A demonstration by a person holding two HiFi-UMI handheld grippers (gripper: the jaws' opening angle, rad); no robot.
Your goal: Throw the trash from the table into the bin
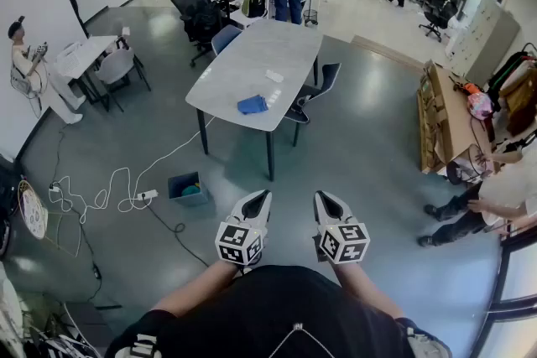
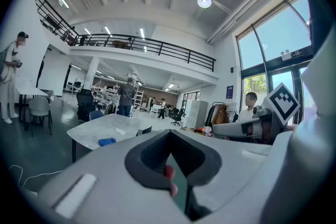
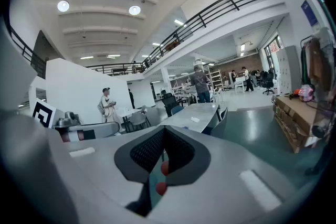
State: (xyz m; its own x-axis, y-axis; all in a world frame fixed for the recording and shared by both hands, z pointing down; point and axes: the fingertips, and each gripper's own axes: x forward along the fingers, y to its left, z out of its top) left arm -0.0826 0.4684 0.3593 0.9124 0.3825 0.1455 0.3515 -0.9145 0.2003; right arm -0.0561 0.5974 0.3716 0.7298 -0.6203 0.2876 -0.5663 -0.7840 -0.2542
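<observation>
Daylight pours in through the tall windows (image 2: 265, 60) to the right of the left gripper (image 2: 170, 134). Round ceiling lamps (image 2: 204, 1) high above it burn as blown-out white spots. The hall is bright and evenly lit. The grey floor (image 1: 369, 130) ahead of both tools has a soft sheen, and the table (image 1: 252, 63) throws only a faint shadow. All views bow strongly outward, and both gripper views fade into black corners. The pale housing nearest each lens, as on the right gripper (image 3: 164, 131), looks soft, while the far room stays fairly sharp.
</observation>
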